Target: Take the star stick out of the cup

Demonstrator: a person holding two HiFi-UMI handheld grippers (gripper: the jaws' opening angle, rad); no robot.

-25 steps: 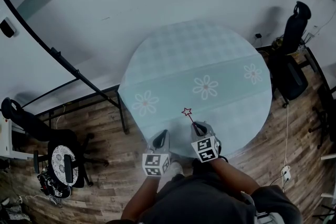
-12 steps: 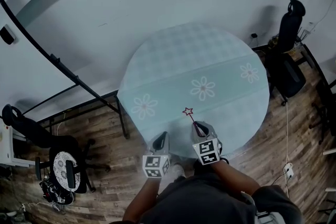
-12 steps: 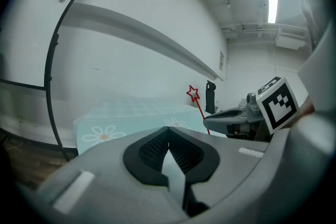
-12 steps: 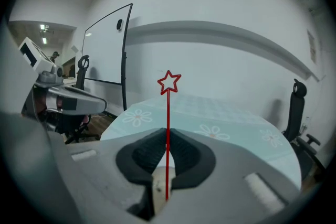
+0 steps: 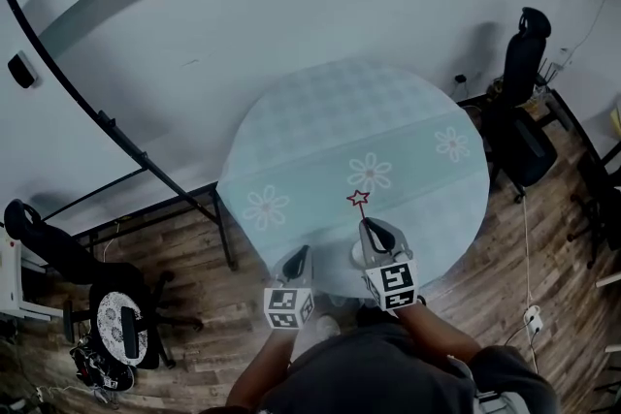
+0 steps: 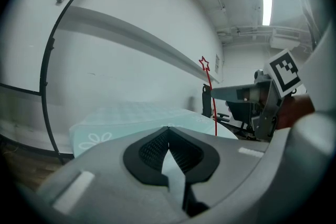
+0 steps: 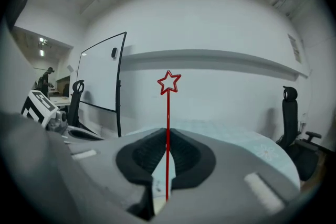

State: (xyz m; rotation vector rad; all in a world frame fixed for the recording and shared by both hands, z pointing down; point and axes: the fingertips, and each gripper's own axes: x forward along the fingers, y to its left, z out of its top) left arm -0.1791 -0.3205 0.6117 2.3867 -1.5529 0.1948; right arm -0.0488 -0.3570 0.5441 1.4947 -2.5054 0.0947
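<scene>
The star stick point(image 5: 359, 200) is a thin red rod with an outlined star on top. My right gripper point(image 5: 366, 226) is shut on its lower part and holds it upright over the near edge of the round table point(image 5: 330, 111). In the right gripper view the star stick point(image 7: 168, 113) runs straight up from between the closed pads of my right gripper point(image 7: 167, 136). My left gripper point(image 5: 302, 253) is just to the left, shut, with nothing in it. The left gripper view shows the star stick point(image 6: 212, 102) to the right of my left gripper point(image 6: 168, 132). I cannot make out a cup.
A pale blue cloth with white flowers covers the table. A black office chair point(image 5: 520, 44) stands at the far right and another chair point(image 5: 121, 325) at the lower left on the wooden floor. A black-framed board point(image 5: 97, 121) leans along the left.
My right gripper has moved a little forward and up with the star stick. The left gripper has stayed about where it was.
</scene>
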